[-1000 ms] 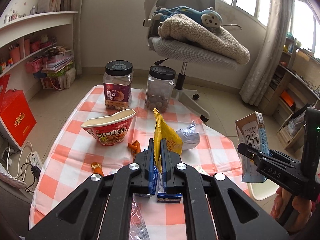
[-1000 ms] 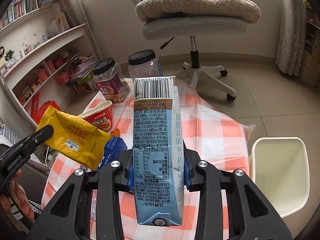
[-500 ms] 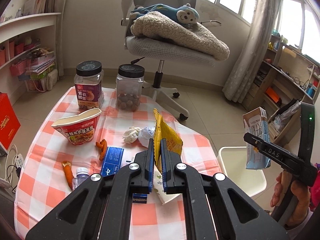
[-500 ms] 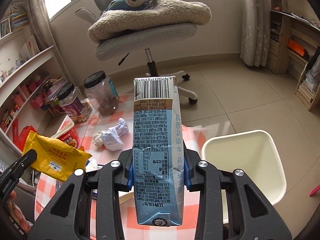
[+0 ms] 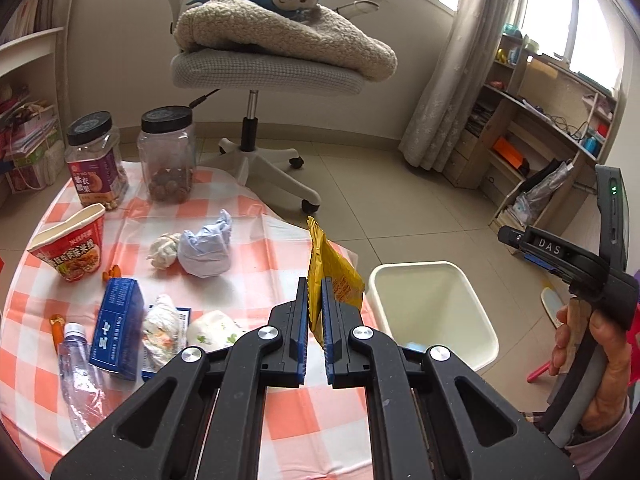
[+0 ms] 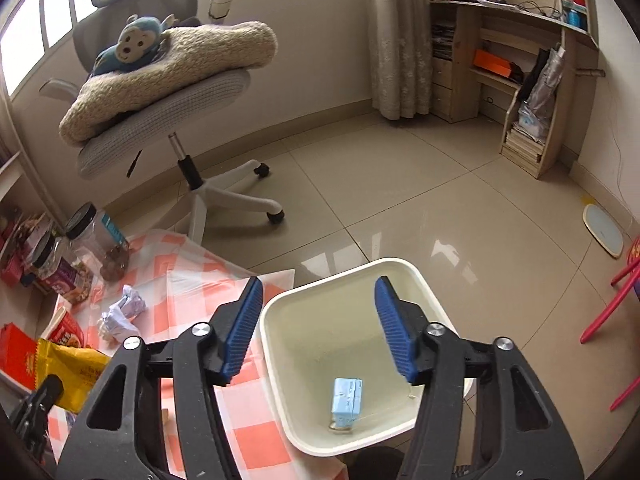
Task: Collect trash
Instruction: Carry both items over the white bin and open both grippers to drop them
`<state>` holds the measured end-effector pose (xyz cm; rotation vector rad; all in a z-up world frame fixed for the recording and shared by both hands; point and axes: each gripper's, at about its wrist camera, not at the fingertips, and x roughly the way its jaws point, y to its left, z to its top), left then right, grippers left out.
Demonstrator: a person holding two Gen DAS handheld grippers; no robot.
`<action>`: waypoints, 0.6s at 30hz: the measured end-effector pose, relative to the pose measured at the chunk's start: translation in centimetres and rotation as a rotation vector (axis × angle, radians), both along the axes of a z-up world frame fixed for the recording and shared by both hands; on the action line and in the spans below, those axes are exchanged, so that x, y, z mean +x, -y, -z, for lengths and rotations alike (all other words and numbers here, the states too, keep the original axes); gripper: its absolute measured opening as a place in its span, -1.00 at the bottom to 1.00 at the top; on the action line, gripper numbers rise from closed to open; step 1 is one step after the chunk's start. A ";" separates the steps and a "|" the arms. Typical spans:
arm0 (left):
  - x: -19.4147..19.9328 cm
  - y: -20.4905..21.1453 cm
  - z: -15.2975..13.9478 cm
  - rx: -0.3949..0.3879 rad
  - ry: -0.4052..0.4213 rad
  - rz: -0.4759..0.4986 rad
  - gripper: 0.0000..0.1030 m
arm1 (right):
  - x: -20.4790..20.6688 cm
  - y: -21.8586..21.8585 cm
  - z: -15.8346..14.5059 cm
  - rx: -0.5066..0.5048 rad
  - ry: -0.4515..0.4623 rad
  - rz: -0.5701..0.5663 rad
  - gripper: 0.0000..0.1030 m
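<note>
From the left wrist, the left gripper pinches a thin, crinkly yellow wrapper by its lower edge, above the table's rim and just short of the white bin. Being light foil, it could flutter onto the checked cloth or the floor if let go too soon. From the right wrist, the right gripper has just been opening; its ribbed blue pads stand apart with nothing between them, and the boxy pale-blue carton lies on the smooth plastic bin's floor.
</note>
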<state>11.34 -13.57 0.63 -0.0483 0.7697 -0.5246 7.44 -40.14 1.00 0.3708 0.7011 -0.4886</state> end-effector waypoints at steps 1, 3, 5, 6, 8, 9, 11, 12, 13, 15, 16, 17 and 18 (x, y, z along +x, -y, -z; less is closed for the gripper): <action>0.0 0.9 0.1 -0.003 -0.006 0.013 -0.88 | -0.4 0.6 -0.1 0.008 0.009 0.017 0.24; -0.1 2.7 0.2 -0.008 -0.017 0.041 -0.88 | -1.1 1.8 -0.5 0.019 0.027 0.053 0.42; -0.3 4.5 0.2 -0.009 -0.020 0.069 -0.88 | -1.8 2.8 -0.7 0.027 0.044 0.088 0.46; -0.4 5.4 0.1 -0.008 -0.022 0.083 -0.88 | -2.0 3.3 -0.8 0.029 0.049 0.100 0.51; -0.7 7.1 0.2 -0.004 -0.025 0.113 -0.88 | -2.3 3.9 -0.8 0.037 0.056 0.121 0.56; -0.8 7.9 0.2 -0.001 -0.026 0.126 -0.88 | -2.5 4.2 -0.8 0.043 0.058 0.129 0.57; -1.0 9.4 0.5 0.003 -0.033 0.149 -0.88 | -2.8 4.8 -0.8 0.054 0.063 0.141 0.60; -1.1 10.0 0.6 0.004 -0.039 0.158 -0.88 | -3.1 5.1 -0.9 0.057 0.067 0.149 0.63; -1.0 10.6 0.8 0.002 -0.047 0.167 -0.88 | -3.3 5.3 -1.0 0.057 0.072 0.157 0.64; -0.9 11.6 1.1 -0.003 -0.067 0.180 -0.88 | -3.7 5.8 -1.1 0.058 0.085 0.171 0.67; -0.7 12.1 1.3 -0.007 -0.079 0.186 -0.88 | -3.9 6.0 -1.2 0.059 0.091 0.178 0.68; -0.6 12.6 1.5 -0.009 -0.089 0.191 -0.87 | -4.1 6.2 -1.3 0.061 0.096 0.185 0.71; -0.5 13.0 1.7 -0.005 -0.100 0.194 -0.79 | -4.3 6.5 -1.4 0.064 0.102 0.192 0.72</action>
